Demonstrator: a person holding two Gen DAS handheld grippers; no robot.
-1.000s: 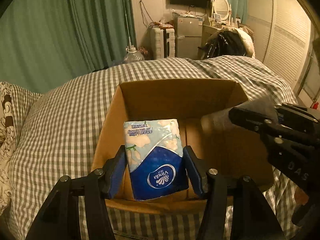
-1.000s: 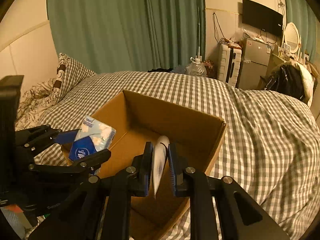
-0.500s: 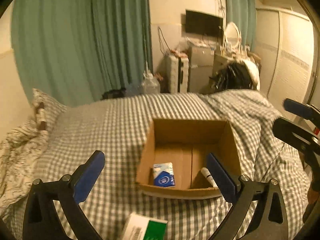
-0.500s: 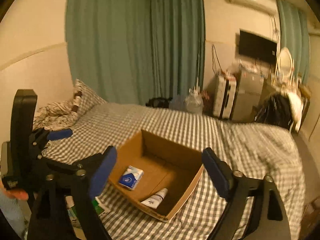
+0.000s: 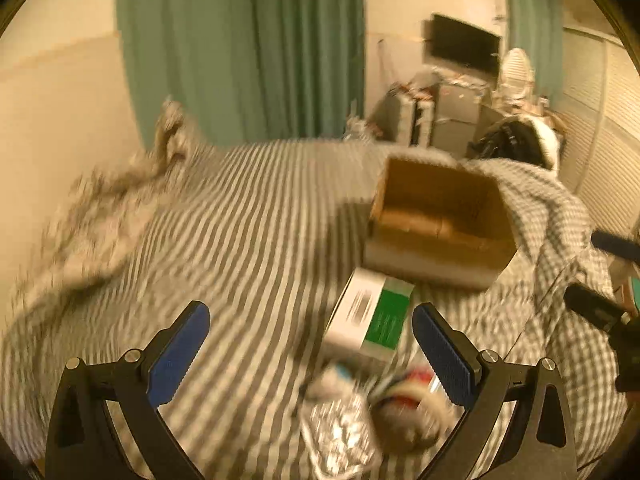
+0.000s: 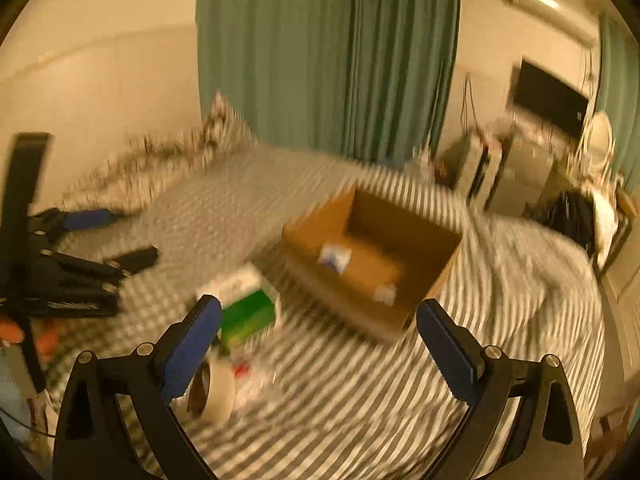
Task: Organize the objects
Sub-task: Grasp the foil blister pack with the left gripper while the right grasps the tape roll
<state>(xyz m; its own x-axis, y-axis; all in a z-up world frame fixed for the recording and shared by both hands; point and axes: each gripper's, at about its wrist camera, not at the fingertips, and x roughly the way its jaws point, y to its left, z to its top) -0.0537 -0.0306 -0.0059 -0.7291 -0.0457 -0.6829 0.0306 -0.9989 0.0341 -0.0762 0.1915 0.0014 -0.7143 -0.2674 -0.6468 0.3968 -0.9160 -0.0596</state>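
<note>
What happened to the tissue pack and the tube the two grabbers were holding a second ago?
Both were let go into the brown cardboard box: the blue-and-white tissue pack and the white tube lie inside. The left gripper and right gripper have just been opening, fingers empty, and pulled back. The box and the green-and-white carton stayed on the checked bedspread.

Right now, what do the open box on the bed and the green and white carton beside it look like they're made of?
Open box: plain brown cardboard, matte, stiff walls with raw edges. Green and white carton: probably thin printed paperboard with a smooth face, though blur hides its finish. Bed cover: soft checked fabric.
</note>
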